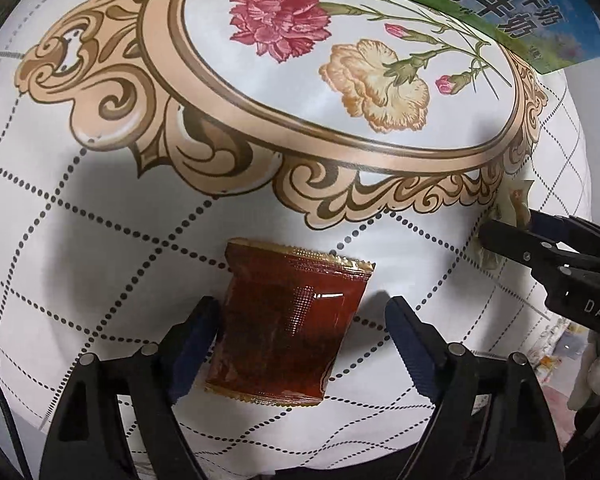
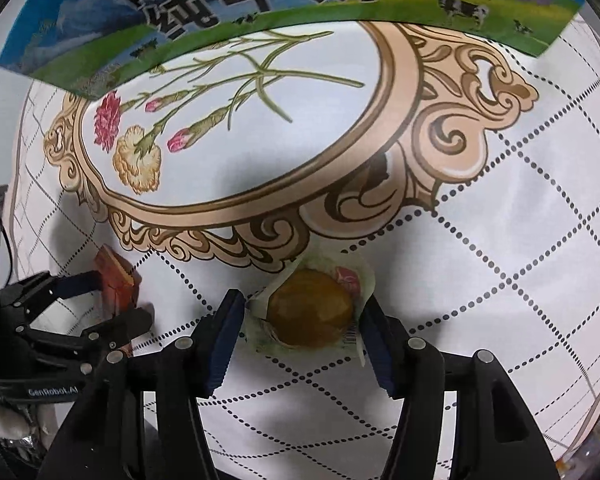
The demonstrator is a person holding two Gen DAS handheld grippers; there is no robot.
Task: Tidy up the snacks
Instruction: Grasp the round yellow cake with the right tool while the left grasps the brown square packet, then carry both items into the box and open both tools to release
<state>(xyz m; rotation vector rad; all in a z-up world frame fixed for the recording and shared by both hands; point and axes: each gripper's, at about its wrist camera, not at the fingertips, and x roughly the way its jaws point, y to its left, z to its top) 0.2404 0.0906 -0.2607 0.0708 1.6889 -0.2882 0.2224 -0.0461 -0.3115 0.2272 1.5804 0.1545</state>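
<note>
Below, a thin red sachet [image 1: 288, 328] was seen lying limp on the patterned cloth [image 1: 100, 220] between the parted left gripper [image 1: 300, 344], while at three o'clock a soft wrapped pastry [image 2: 308, 308], probably crushable, was straddled edgewise by the right gripper [image 2: 304, 336], grip uncertain.

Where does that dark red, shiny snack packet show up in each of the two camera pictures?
Left wrist view: the dark red shiny plastic snack packet lies at bottom centre, between the left claw's fingers.
Right wrist view: the packet appears at the far left edge, inside the same claw.
Shared landmark: the blue and green milk carton box along the top.
</note>
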